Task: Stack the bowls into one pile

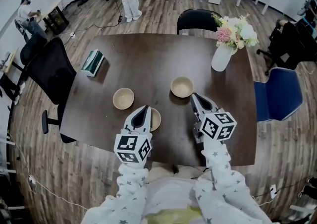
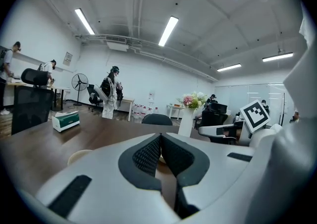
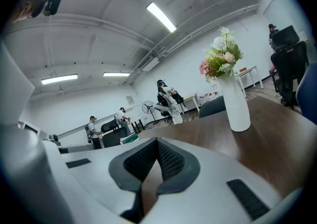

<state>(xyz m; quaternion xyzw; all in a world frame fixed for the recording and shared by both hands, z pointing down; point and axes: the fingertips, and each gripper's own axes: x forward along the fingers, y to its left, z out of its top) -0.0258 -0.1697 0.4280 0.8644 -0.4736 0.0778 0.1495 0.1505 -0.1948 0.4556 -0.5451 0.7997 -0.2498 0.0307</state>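
Head view: round tan bowls (image 1: pixel 123 98) on dark wooden table (image 1: pixel 148 59).

Looks steeply down on a dark wooden desk (image 1: pixel 148 54); finds three tan bowls lying apart, unstacked: left bowl (image 1: pixel 123 98) alone, far bowl (image 1: pixel 182 87) right of centre, near bowl (image 1: pixel 155 119) partly covered by the left tool (image 1: pixel 145 108); shows the right tool (image 1: pixel 194 96) just beside the far bowl's near rim, tips together on both tools; takes in a white vase (image 1: pixel 221 58) of flowers at the desk's right, a green-and-white box (image 1: pixel 92 63) at its left, a blue chair (image 1: pixel 277 94) past the right edge.
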